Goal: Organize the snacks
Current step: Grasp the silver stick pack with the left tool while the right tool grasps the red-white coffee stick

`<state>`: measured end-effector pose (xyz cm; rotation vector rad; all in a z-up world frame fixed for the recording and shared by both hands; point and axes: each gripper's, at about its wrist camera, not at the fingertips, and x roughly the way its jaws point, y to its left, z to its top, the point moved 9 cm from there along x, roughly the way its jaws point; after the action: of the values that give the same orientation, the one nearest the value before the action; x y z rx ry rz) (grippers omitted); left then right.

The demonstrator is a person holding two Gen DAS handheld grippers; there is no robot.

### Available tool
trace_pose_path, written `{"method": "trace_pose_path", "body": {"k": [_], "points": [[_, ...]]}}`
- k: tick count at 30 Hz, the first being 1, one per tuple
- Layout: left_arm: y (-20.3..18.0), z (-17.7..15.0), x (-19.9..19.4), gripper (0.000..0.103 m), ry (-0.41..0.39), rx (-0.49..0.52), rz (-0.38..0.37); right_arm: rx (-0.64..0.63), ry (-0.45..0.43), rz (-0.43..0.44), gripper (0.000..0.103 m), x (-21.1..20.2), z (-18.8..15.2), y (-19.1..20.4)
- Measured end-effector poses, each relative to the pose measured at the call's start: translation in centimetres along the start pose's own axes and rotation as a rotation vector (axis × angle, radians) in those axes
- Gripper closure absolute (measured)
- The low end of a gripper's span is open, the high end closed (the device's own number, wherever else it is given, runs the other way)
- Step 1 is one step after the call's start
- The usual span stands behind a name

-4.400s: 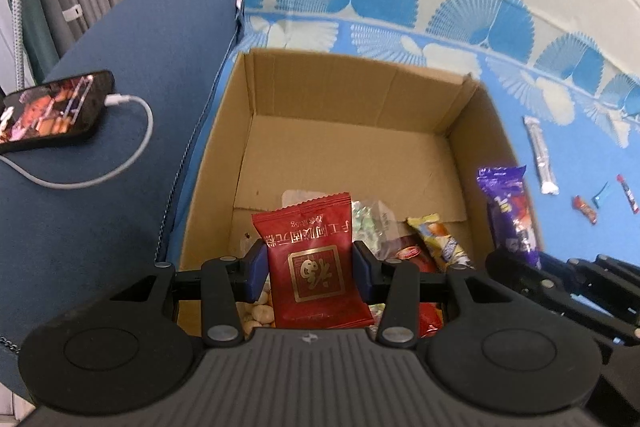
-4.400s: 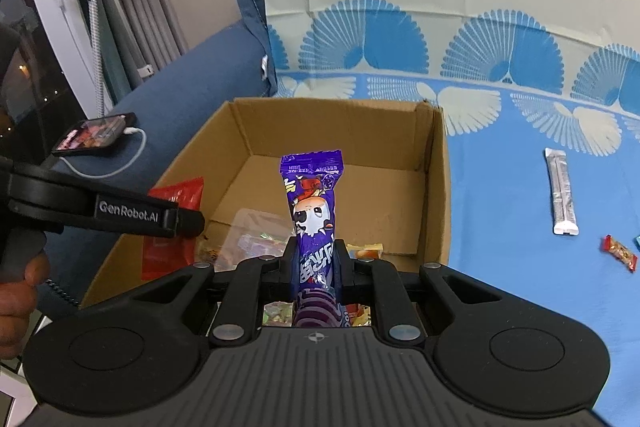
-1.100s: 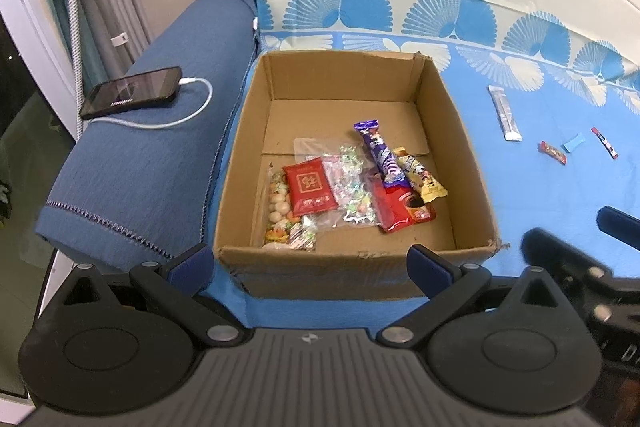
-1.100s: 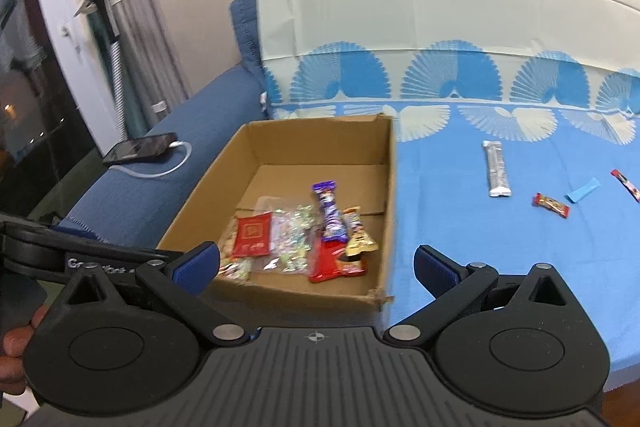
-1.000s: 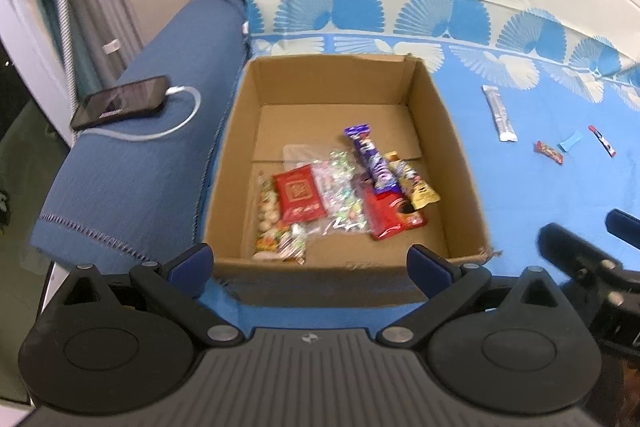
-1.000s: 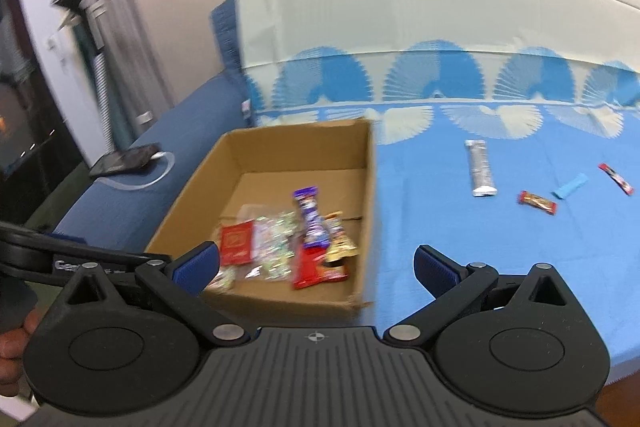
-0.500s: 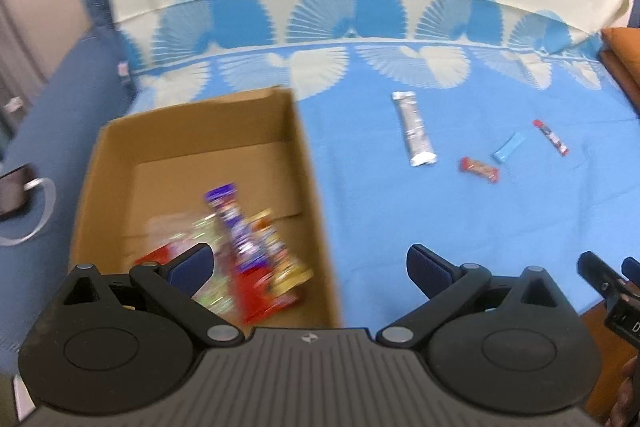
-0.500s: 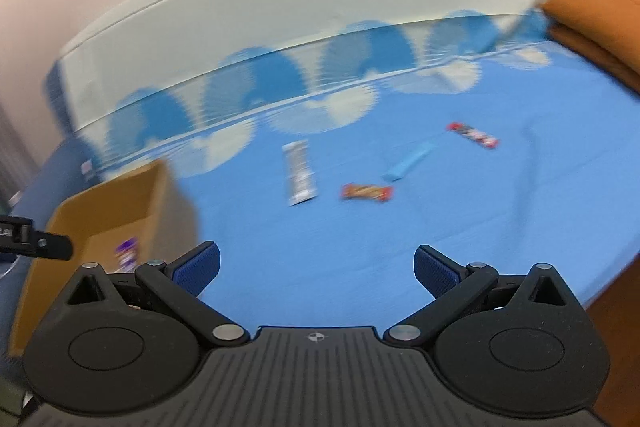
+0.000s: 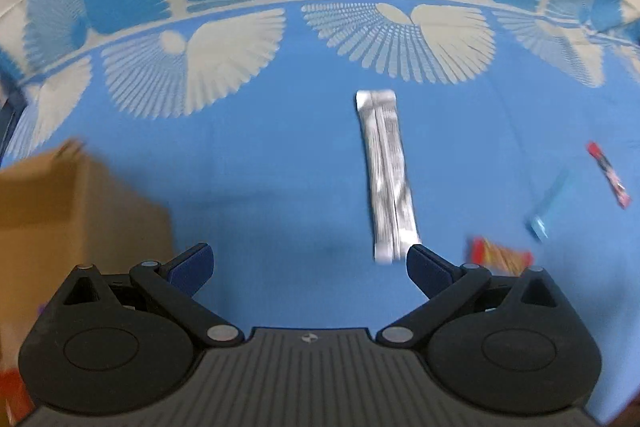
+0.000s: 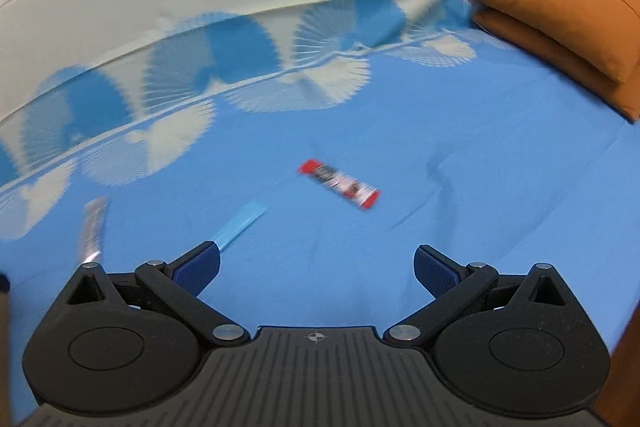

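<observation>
My left gripper (image 9: 310, 265) is open and empty above the blue sheet. A long silver snack packet (image 9: 387, 173) lies just ahead of its right finger. A small red-orange candy (image 9: 500, 255), a light blue stick (image 9: 546, 205) and a red bar (image 9: 608, 174) lie to the right. The cardboard box (image 9: 80, 203) is at the left edge. My right gripper (image 10: 316, 267) is open and empty; the red bar (image 10: 339, 183) lies ahead of it, the blue stick (image 10: 240, 223) by its left finger, the silver packet (image 10: 93, 229) far left.
The snacks lie on a bed sheet (image 10: 460, 155) with a fan pattern. Orange pillows (image 10: 560, 23) are stacked at the far right. The bed's edge drops off at the lower right of the right wrist view.
Both grippers have swung right, away from the box, and moved closer to the loose snacks on the sheet. The box has slid to the left edge of the left view. Both stay open.
</observation>
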<state>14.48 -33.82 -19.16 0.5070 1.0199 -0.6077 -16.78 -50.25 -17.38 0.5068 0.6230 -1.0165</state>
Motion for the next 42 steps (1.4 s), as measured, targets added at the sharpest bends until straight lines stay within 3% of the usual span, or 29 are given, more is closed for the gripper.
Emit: {"method": "trace_pose_path", "body": {"k": [5, 8, 10, 11, 12, 15, 19, 21, 22, 23, 24, 26, 27, 33, 42], "points": [[-2.3, 3.1, 5.9, 0.0, 0.041, 0.015, -0.014, -0.059, 0.015, -0.028, 0.0, 7.6, 2.0, -1.2], [-2.8, 4.2, 8.6, 0.0, 0.07, 0.013, 0.015, -0.109, 0.046, -0.041, 0.0, 12.3, 2.5, -1.1], [-3.2, 4.6, 10.2, 0.0, 0.083, 0.002, -0.031, -0.145, 0.091, -0.042, 0.0, 15.0, 2.1, -1.0], [-3.3, 4.6, 10.9, 0.0, 0.107, -0.012, -0.053, -0.145, 0.074, -0.021, 0.0, 15.8, 1.8, -1.0], [-3.1, 4.8, 11.1, 0.0, 0.101, -0.026, -0.058, -0.136, 0.018, -0.01, 0.0, 15.8, 2.0, -1.1], [-3.1, 5.2, 11.0, 0.0, 0.061, -0.038, -0.051, -0.148, -0.038, 0.0, 0.0, 15.9, 1.7, -1.1], [-3.2, 5.3, 11.0, 0.0, 0.044, -0.039, -0.053, -0.141, -0.046, 0.007, 0.0, 15.9, 1.8, -1.2], [-3.2, 5.3, 10.6, 0.007, 0.048, -0.047, -0.049, -0.15, -0.038, -0.001, 0.0, 15.8, 1.7, -1.3], [-3.2, 5.2, 9.9, 0.026, 0.037, -0.052, -0.05, -0.15, -0.027, -0.003, 0.003, 15.6, 1.7, -1.2], [-3.5, 5.2, 9.1, 0.063, 0.021, -0.048, -0.053, -0.152, -0.027, 0.009, 0.014, 15.2, 1.7, -0.8], [-3.7, 5.1, 8.5, 0.072, 0.021, -0.031, -0.052, -0.169, -0.032, 0.022, 0.023, 14.9, 1.8, -0.5], [-3.7, 4.4, 7.9, 0.073, 0.052, -0.026, -0.035, -0.236, -0.047, 0.056, 0.078, 13.7, 1.5, 0.7], [-3.7, 4.0, 7.5, 0.073, 0.061, -0.029, -0.036, -0.258, -0.042, 0.048, 0.082, 13.5, 1.3, 1.0], [-3.5, 0.7, 1.3, 0.073, 0.018, 0.049, -0.054, -0.16, -0.001, 0.041, 0.082, 9.2, 0.6, 0.6], [-1.7, -4.7, -11.1, 0.073, -0.102, 0.088, -0.122, -0.074, -0.079, 0.156, 0.082, -5.8, -2.1, 4.3]]}}
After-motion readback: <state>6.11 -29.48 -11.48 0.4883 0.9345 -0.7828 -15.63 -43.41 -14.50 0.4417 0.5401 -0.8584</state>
